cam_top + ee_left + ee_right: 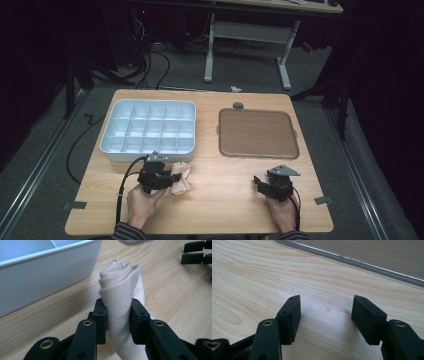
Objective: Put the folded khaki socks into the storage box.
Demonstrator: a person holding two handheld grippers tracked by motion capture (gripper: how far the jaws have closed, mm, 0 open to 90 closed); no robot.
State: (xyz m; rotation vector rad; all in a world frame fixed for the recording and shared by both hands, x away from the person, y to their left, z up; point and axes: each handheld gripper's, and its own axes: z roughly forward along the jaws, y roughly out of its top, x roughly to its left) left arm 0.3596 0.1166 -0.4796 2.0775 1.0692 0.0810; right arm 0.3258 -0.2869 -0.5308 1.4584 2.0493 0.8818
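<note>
Item 1. Rolled cream cotton cloth: a small pale fabric bundle, coiled into a loose roll. Location: on the light wood-grain counter, near its front left, just in front of the white plastic compartment tray. Held between the pads of the left tongs, which are clenched on its middle; the coiled end stands out beyond the jaw tips, and the rest trails back under the tongs. The grip sits mid-roll, probably so the coil keeps its shape and does not unwind when carried.

Item 2. Left tongs, black, two-jaw, hand-held: grasping the cloth, angled toward the tray's near wall. Cloth fills the whole gap between the pads.

Item 3. White compartment tray: a grid of open cells, all appearing bare. Its near wall lies just beside the cloth, apart from it. Judged the likely destination for the roll, given how close the bundle is brought to it.

Item 4. Right tongs, black, two-jaw: released, jaws spread, nothing between them. Resting low over bare counter at front right, well apart from the cloth; seemingly parked out of the way.

Item 5. Brown flat rectangular tray with pale rim: right of the white tray, beyond the right tongs, nothing on it.
</note>
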